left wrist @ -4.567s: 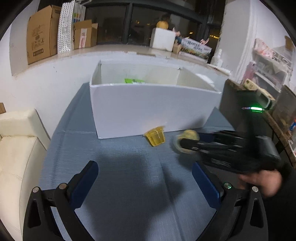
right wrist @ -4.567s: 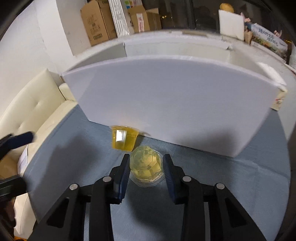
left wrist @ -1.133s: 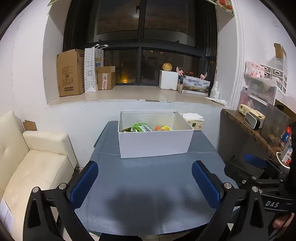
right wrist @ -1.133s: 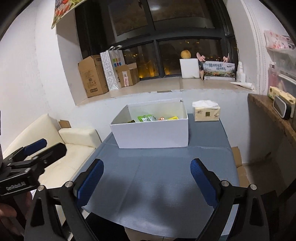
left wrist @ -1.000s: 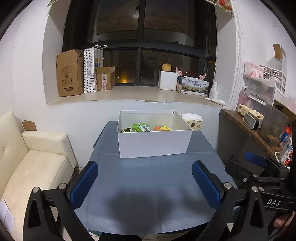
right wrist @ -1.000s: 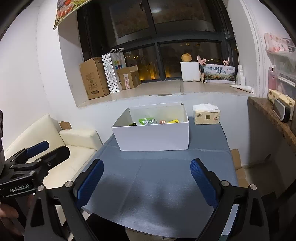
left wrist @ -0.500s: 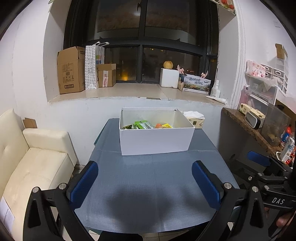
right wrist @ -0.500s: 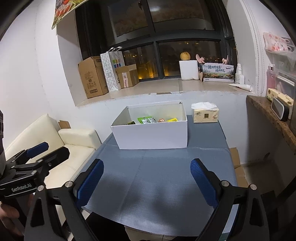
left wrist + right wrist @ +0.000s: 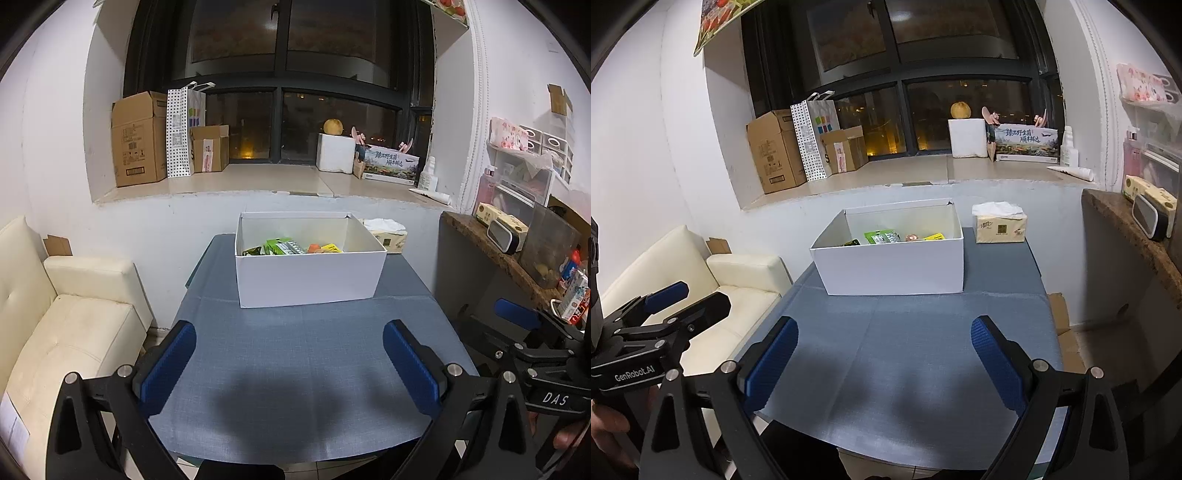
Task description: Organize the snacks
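**Over the near edge of the worktop, two empty claws spread wide**

Above the near edge of the blue-grey cloth-covered worktop (image 9: 303, 369), the left claw (image 9: 288, 354) hangs with its blue-padded fingers (image 9: 166, 362) far apart. Nothing lies between them and they touch nothing; only bare cloth shows in the gap. The right claw (image 9: 882, 354) is spread just as wide above the same near strip of the worktop, and it too is empty and clear of everything.

In the right wrist view the left claw appears at the lower left, out beyond the worktop's edge in front of the cream leather sofa (image 9: 701, 266), with a hand (image 9: 609, 424) around its grip. In the left wrist view the right claw appears at the lower right, off the worktop's right side.

The white rectangular cardboard box (image 9: 306, 280) stands at the far end of the worktop, well apart from both claws, its top open. The snack packets (image 9: 288, 248) lie inside it against the far wall: green wrappers, a yellow one and something orange among them. Just beside the box's far right corner sits a tan tissue pack (image 9: 999, 225) with a white tissue standing out of its top. The rest of the cloth carries nothing.
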Demonstrator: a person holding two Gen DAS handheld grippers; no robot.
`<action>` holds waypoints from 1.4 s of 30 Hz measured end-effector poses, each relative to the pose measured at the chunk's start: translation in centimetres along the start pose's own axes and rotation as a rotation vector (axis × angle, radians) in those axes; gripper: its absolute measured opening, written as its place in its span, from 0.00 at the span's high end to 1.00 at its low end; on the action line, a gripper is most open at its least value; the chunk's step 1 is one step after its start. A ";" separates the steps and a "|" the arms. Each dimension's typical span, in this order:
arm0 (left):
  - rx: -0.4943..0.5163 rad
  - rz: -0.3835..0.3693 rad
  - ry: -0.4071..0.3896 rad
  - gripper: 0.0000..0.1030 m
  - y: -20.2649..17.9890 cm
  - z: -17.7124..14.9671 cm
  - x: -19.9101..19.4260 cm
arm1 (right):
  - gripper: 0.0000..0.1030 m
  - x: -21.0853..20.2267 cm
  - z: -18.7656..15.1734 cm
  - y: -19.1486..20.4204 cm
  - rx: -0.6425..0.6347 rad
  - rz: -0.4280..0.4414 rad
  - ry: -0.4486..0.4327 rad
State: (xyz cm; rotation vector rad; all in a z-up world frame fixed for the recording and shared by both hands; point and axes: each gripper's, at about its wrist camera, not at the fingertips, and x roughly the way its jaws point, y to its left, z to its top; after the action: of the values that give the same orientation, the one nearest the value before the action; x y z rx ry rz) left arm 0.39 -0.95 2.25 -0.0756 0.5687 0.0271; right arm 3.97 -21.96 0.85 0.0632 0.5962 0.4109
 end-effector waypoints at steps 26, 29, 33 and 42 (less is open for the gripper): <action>0.014 -0.009 0.011 0.00 -0.4 -0.3 0.2 | 0.00 -0.7 0.1 -0.4 0.014 0.017 -0.025; 0.017 -0.008 0.012 0.00 -0.4 -0.4 0.2 | 0.00 -0.7 0.2 -0.4 0.015 0.016 -0.025; 0.016 -0.008 0.011 0.00 -0.4 -0.4 0.2 | 0.00 -0.7 0.1 -0.4 0.010 0.014 -0.021; 0.020 -0.009 0.016 0.00 -0.5 -0.4 0.2 | 0.00 -0.7 0.1 -0.2 0.003 0.006 -0.017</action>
State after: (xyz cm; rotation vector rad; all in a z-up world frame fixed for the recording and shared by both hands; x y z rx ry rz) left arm 0.32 -1.50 1.85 -0.0587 0.5848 0.0117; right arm 3.59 -22.41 1.28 0.0708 0.5802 0.4149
